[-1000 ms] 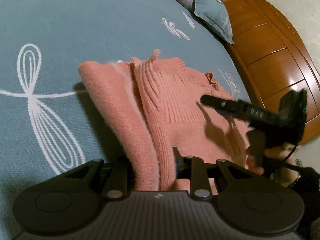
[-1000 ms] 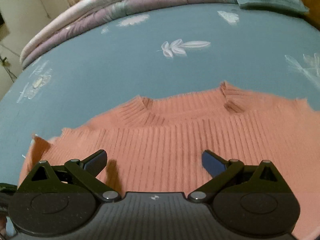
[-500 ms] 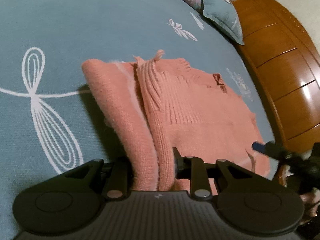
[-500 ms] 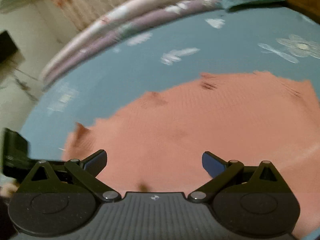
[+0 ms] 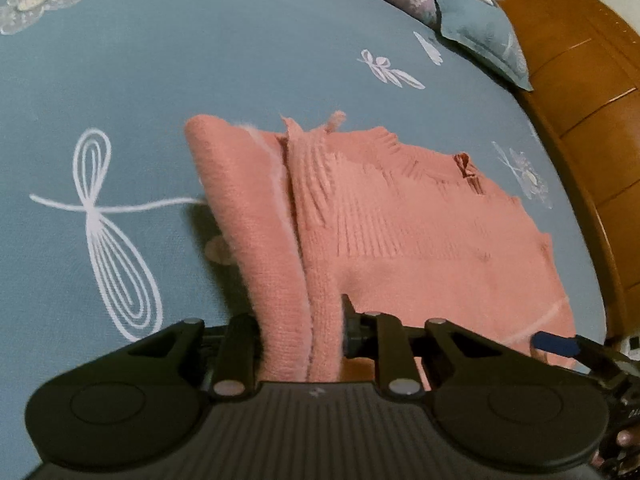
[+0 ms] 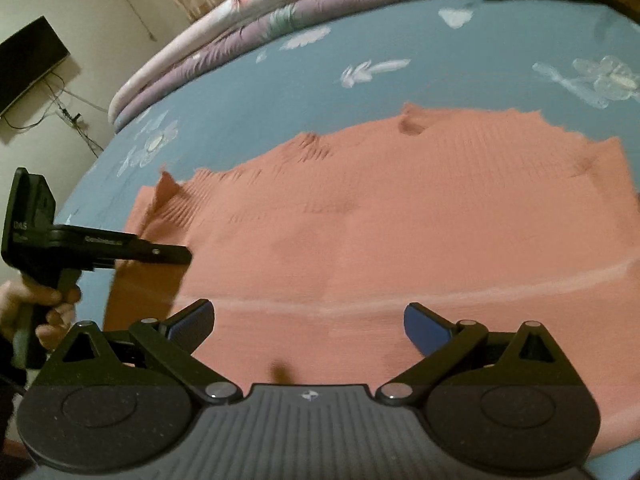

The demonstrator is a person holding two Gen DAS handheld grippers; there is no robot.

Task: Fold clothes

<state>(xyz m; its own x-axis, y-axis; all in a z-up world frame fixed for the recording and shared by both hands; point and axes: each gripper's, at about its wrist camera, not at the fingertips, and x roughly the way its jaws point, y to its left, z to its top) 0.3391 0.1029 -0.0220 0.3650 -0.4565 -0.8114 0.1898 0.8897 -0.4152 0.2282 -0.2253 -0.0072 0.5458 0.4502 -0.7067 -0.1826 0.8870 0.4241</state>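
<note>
Since a second ago your right gripper (image 6: 308, 322) has swung out to the sweater's near right edge, so in the left wrist view only its blue-padded tip shows at the lower right instead of crossing over the knit, and your left gripper (image 5: 298, 330) has lifted a little with the fabric it carries. Your left jaws have just been closing and are clamped on a doubled fold of the pink sweater (image 5: 400, 232), which rises from the bed (image 5: 160, 92) into the grip as a steep ridge. Your right jaws stand wide apart with nothing between them, hovering above the flat knit near its lower hem. Most of the sweater lies spread on the blue flowered bedspread, its ribbed neckline toward the far side. Folded quilts (image 6: 256, 32) are stacked along the far edge of the bed, a wooden headboard (image 5: 592, 92) borders it on the right, and your left hand (image 6: 36, 308) shows gripping the handle.
</note>
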